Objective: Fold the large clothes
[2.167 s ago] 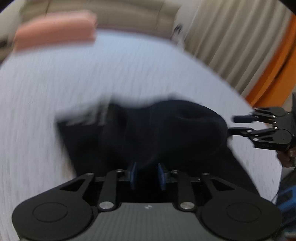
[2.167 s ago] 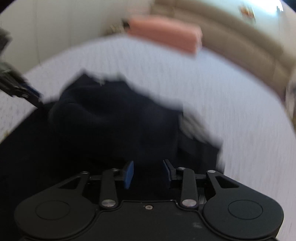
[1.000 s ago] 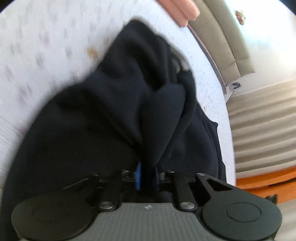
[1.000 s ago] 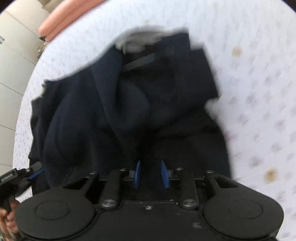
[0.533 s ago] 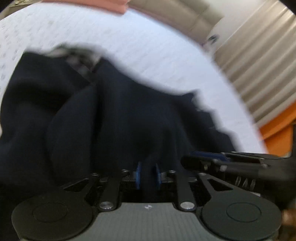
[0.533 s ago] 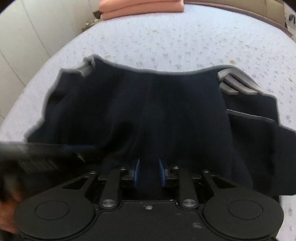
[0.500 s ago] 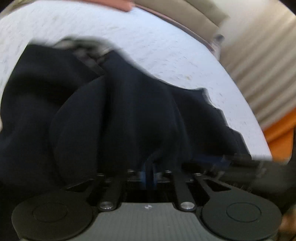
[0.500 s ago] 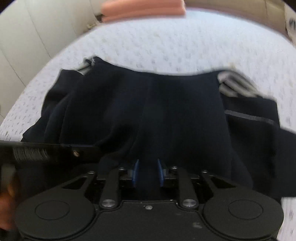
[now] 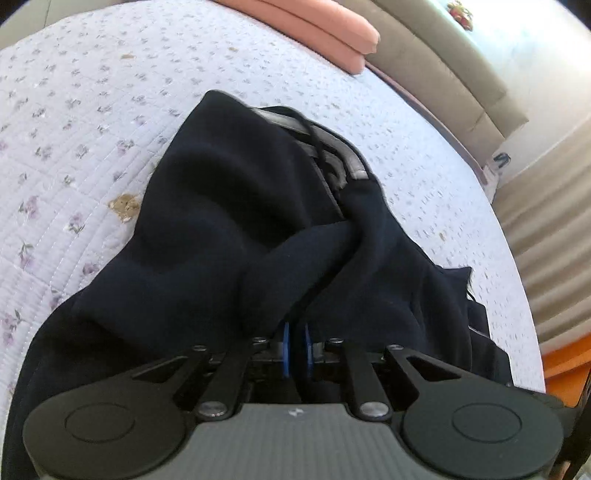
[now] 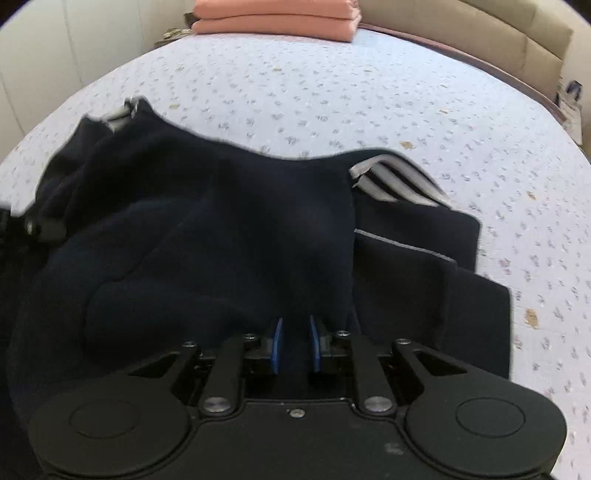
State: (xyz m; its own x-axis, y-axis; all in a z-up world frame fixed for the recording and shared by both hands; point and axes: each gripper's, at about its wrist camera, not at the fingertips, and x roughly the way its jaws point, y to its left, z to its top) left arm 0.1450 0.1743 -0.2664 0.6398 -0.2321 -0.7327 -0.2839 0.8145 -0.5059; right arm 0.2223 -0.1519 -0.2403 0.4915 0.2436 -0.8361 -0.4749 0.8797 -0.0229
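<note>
Navy garment (image 10: 229, 229), striped cuffs (image 10: 391, 181), bunched on floral quilt (image 10: 369, 92)

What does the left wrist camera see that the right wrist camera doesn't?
Only the left view shows the curtain and something orange at the bed's side. Only the right view shows the white wall and the striped cuff laid flat. Both show the dark garment, the flowery bedspread, the pink stack, and a gripper's jaws pinching cloth.

Floral quilt (image 9: 74, 110) — pink folded blankets (image 10: 275, 16).
</note>
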